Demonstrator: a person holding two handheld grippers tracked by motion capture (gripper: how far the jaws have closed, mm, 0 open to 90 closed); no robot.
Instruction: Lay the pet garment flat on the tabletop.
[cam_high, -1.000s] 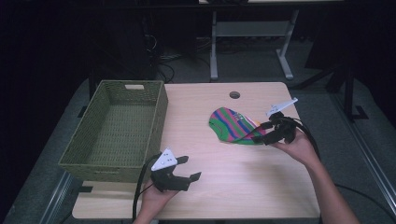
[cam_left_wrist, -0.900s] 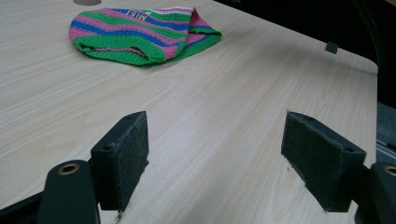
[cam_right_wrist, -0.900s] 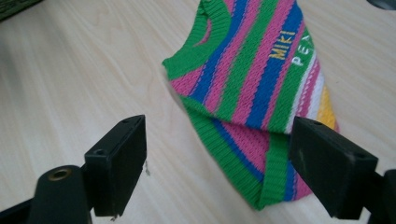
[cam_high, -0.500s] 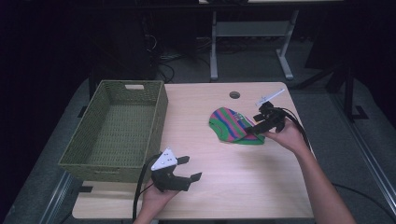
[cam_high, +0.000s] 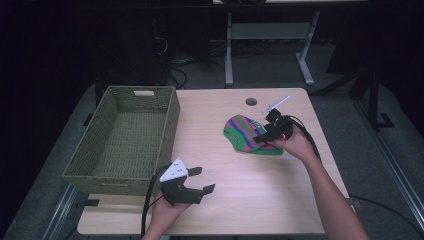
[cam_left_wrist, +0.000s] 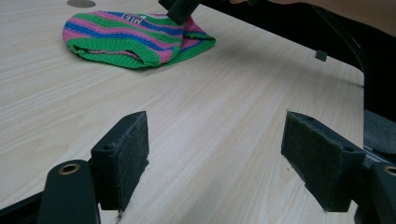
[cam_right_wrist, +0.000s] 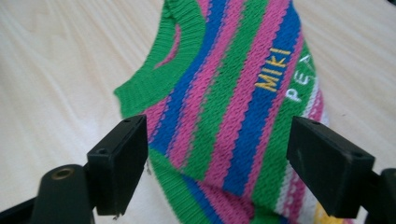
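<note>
A knitted hat (cam_high: 245, 134) striped green, pink and blue lies flat on the wooden table (cam_high: 240, 200), right of centre. My right gripper (cam_high: 265, 133) hovers open over its right half. In the right gripper view the hat (cam_right_wrist: 233, 107) carries yellow "MIKI" lettering, and the black pads (cam_right_wrist: 123, 158) of the right gripper (cam_right_wrist: 217, 163) stand wide on either side of it, apart from the cloth. My left gripper (cam_high: 204, 180) rests open near the table's front edge with nothing held. From the left gripper (cam_left_wrist: 215, 158) the hat (cam_left_wrist: 130, 39) lies far ahead.
An olive woven basket (cam_high: 170, 120) with nothing inside stands on the table's left side. A round cable hole (cam_high: 251, 101) sits behind the hat. Bare tabletop stretches between the left gripper and the hat. A white desk frame (cam_high: 229, 45) stands beyond the table's far edge.
The right gripper has swung from the hat's right edge leftward and down over the hat. The left gripper has stayed where it was.
</note>
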